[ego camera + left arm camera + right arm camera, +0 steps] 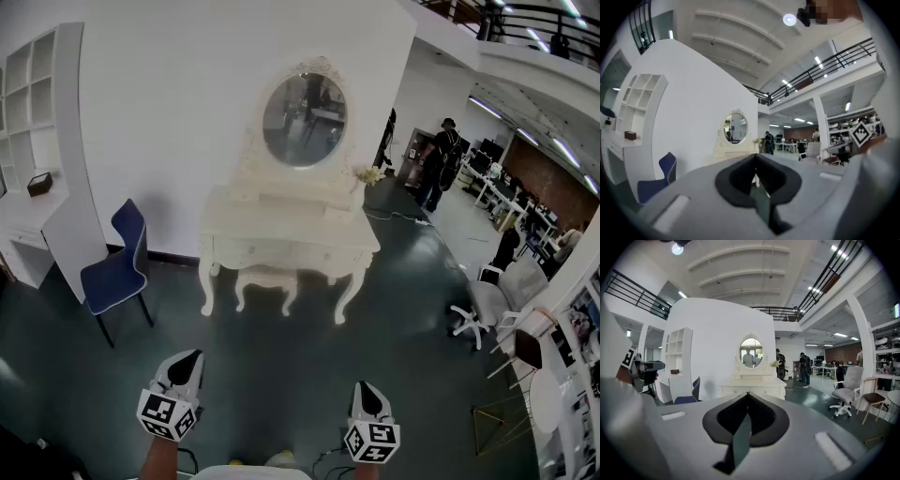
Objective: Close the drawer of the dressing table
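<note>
The white dressing table point(281, 234) stands against the white wall ahead, several steps away, with an oval mirror point(304, 119) on top and a stool point(265, 279) under it. A small drawer point(336, 216) on its upper right seems to stick out a little; at this distance I cannot be sure. In the right gripper view the dressing table point(751, 387) shows straight ahead. My left gripper point(190, 360) and right gripper point(367, 387) hover low over the floor, far from the table. Both are shut with nothing held, left gripper point(755, 157) and right gripper point(748, 394) alike.
A blue chair point(117, 267) stands left of the table beside a white shelf unit point(42, 141). To the right are a white office chair point(487, 305), a round white table point(546, 398) and a gold wire stand point(497, 427). People point(436, 164) stand further back.
</note>
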A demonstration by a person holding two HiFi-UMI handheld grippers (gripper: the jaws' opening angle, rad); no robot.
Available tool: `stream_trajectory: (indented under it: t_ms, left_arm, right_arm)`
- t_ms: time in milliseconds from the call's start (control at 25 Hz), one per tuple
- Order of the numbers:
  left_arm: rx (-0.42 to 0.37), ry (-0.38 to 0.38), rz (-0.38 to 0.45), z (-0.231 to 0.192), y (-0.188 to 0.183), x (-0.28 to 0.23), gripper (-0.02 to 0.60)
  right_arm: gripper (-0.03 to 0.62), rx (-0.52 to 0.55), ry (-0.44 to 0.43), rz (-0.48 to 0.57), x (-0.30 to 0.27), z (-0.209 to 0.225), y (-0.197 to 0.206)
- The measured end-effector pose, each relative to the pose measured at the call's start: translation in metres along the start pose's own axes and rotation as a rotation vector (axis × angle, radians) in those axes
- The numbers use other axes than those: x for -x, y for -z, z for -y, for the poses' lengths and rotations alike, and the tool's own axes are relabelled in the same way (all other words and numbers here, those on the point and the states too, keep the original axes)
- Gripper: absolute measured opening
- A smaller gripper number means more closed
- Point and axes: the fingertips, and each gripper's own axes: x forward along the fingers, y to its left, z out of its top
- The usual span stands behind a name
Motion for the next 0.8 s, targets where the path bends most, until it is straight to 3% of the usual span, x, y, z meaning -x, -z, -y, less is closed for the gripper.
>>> stream_trajectory:
  t_ms: [800]
  left_arm:
    - [-0.015, 0.034, -0.016, 0.023, 0.0, -0.002, -0.002]
  right_arm:
    - [0.002, 0.006, -0.004, 0.048, 0.013, 0.008, -0.006]
